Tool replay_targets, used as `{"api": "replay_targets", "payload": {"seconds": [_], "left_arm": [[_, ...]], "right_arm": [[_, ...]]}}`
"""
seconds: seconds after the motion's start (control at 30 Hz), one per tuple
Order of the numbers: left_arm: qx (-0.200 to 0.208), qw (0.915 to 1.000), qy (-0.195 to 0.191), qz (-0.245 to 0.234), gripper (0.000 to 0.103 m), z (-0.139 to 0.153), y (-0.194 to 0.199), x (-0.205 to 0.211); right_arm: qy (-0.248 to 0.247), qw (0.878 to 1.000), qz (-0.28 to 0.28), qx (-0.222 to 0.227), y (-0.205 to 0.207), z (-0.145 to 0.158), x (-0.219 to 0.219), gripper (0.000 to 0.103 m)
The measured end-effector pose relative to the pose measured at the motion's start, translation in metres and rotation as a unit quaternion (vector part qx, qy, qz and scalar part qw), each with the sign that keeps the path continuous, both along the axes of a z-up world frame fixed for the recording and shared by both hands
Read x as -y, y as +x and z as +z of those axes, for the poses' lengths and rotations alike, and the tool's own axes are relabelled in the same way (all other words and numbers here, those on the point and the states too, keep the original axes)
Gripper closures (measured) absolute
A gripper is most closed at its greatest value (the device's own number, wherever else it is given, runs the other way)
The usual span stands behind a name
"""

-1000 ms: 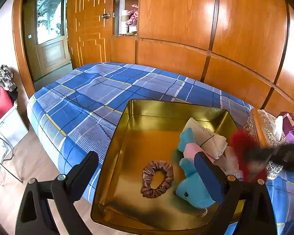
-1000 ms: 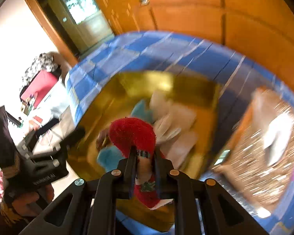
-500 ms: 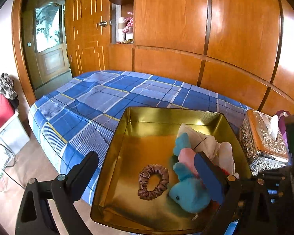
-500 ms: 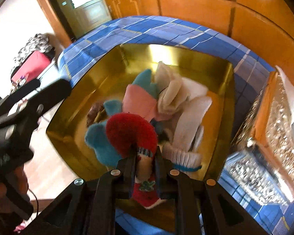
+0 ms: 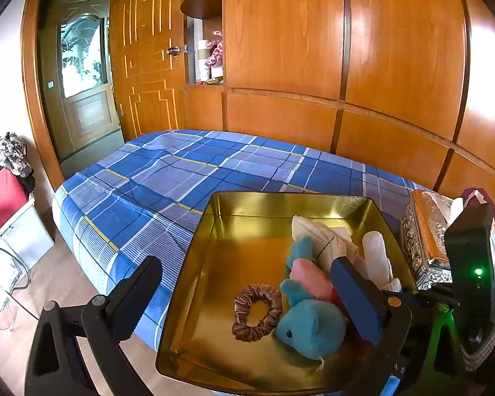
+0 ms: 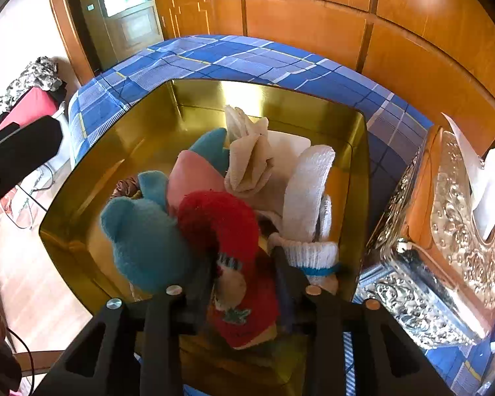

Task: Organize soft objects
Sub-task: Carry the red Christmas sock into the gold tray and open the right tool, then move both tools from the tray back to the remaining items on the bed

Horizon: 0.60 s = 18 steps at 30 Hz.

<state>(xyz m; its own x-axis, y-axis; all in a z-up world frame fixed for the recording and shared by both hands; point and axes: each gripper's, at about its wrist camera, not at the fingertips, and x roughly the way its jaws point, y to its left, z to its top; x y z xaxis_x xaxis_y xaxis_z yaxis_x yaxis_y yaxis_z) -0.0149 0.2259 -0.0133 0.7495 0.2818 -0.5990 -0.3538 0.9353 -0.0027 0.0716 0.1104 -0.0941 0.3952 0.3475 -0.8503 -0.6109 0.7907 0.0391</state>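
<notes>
The right tongs (image 6: 244, 280) stand parted around the red sock (image 6: 227, 231), which lies in the gold tin (image 6: 359, 165) against the blue plush (image 6: 145, 241). Withdrawing carelessly, a finger could snag the sock and drag it out. The left tongs (image 5: 247, 297) hover wide, empty. The tin overhangs the bed (image 5: 168, 178) edge and might tip.

I see the gold tin (image 5: 214, 227) holding every soft thing. A brown satin scrunchie (image 5: 256, 312) lies flat near its middle. My blue plush toy (image 6: 148, 241) lies beside it, the red sock (image 6: 227, 247) against it at the near wall, cream cloth (image 6: 247, 161) and white socks (image 6: 308, 194) toward the right wall.
</notes>
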Motion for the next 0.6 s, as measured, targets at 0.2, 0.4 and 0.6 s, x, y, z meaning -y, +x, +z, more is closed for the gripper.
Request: {"api": "replay_targets", "payload": {"seconds": [0.2,0.4,0.6], "left_arm": [[0.003,1.0,0.006,-0.001,0.001,0.002,-0.002,0.004],[0.005,0.9999,0.015,-0.005,0.001,0.002,-0.002,0.007],[0.011,0.9995,0.03,-0.008,0.001,0.006,-0.005,0.014]], "right_arm": [[0.029,0.999,-0.016,0.017,-0.003,0.016,0.009,0.061],[0.045,0.998,-0.032,0.033,-0.004,0.028,0.018,0.06],[0.053,0.995,-0.06,0.05,-0.007,0.036,0.032,0.06]]}}
